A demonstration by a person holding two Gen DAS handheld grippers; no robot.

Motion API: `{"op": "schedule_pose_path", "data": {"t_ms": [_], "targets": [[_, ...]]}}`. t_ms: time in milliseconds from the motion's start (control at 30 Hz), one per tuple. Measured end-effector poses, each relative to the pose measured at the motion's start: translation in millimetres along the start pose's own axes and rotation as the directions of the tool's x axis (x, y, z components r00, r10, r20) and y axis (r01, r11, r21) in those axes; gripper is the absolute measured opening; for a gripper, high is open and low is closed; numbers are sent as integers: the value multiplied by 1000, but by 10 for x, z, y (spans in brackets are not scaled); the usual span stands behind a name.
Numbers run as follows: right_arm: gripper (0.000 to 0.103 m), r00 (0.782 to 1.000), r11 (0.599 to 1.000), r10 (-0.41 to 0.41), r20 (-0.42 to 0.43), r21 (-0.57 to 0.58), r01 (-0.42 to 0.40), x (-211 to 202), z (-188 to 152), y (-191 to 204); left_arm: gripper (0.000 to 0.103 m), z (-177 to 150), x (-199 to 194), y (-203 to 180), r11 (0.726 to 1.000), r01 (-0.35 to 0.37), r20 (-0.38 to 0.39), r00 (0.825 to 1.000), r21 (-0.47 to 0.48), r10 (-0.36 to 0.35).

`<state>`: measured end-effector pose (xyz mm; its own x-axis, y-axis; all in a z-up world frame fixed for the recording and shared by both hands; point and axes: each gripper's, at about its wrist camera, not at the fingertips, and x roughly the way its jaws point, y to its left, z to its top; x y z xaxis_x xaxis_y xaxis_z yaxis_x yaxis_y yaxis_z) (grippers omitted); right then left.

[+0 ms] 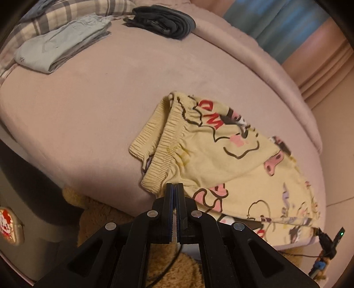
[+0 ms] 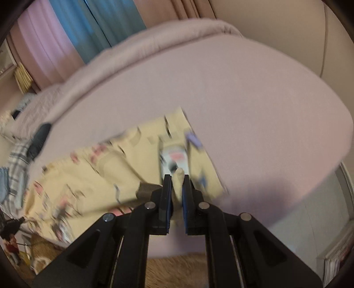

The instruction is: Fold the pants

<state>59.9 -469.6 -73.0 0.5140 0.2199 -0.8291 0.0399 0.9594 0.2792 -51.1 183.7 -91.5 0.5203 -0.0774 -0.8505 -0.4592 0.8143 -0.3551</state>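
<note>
Pale yellow pants [image 1: 221, 159] with cartoon prints lie on the pink bed [image 1: 93, 106], waistband toward the left. My left gripper [image 1: 174, 185] is shut on the pants at the near end of the elastic waistband. In the right wrist view the pants [image 2: 106, 172] are blurred by motion. My right gripper [image 2: 177, 177] is shut on a bunched fold of the pants near the leg end. The right gripper also shows at the pants' far corner in the left wrist view [image 1: 325, 238].
A folded grey garment [image 1: 64, 46] and a folded black garment [image 1: 163, 20] lie at the far side of the bed, by a plaid cloth [image 1: 73, 8]. A tan fuzzy rug [image 1: 106, 212] lies below the bed's near edge. Curtains [image 2: 84, 39] hang behind.
</note>
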Motion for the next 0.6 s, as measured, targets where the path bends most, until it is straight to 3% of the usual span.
{"op": "schedule_pose_path", "data": {"t_ms": [167, 233, 300, 333, 400, 467, 600], "targets": [[20, 999, 999, -30, -39, 27, 31, 21, 53, -20, 0, 70, 43, -57, 1000, -25, -39, 999, 15, 25], [35, 996, 996, -84, -39, 15, 85, -61, 129, 43, 0, 100, 23, -68, 1000, -25, -56, 998, 19, 26], [61, 991, 991, -133, -11, -7, 133, -155, 233, 139, 0, 131, -11, -95, 999, -32, -74, 997, 28, 34], [62, 991, 991, -136, 6, -15, 136, -208, 309, 188, 2, 139, -56, -84, 999, -39, -74, 996, 31, 41], [61, 993, 993, -115, 27, -29, 115, -258, 445, 245, 25, 192, -145, -119, 996, -84, -51, 995, 38, 86], [60, 994, 994, -105, 34, -39, 106, -227, 563, 251, 38, 225, -265, -135, 991, -128, 5, 992, 42, 128], [56, 995, 996, -85, -52, -13, 85, 171, 658, 242, 41, 278, -379, -233, 990, -131, 55, 990, 47, 129]]}}
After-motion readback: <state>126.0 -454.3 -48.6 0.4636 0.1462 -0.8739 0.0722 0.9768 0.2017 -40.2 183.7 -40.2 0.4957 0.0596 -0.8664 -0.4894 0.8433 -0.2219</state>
